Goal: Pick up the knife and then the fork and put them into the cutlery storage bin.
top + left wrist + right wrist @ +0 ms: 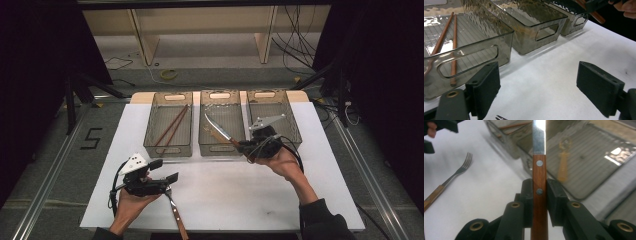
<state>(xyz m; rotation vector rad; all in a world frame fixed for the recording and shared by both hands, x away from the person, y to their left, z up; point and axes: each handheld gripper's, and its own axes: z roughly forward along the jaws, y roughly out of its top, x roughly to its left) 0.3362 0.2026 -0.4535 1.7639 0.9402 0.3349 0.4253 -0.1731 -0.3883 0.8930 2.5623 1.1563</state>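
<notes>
Two black jaws of my right gripper (pixel 539 195) clamp the wooden-handled steel knife (pixel 539 170) over the middle smoky plastic bin (pixel 220 125), so I judge it nearly sorted. My left gripper (pixel 544 85) gapes empty; the wooden-handled fork (pixel 176 212) waits on the white table (pixel 225 190), and brown chopsticks (pixel 171 126) lie in the left bin (pixel 169 125).

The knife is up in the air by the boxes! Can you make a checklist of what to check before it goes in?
1. right gripper squeezes the knife handle on both sides: ok.
2. Knife blade is over the middle bin: ok.
3. Middle bin is empty: cannot tell.
4. left gripper is open and away from the bins: ok.
5. fork lies on the table, waiting: ok.
</notes>
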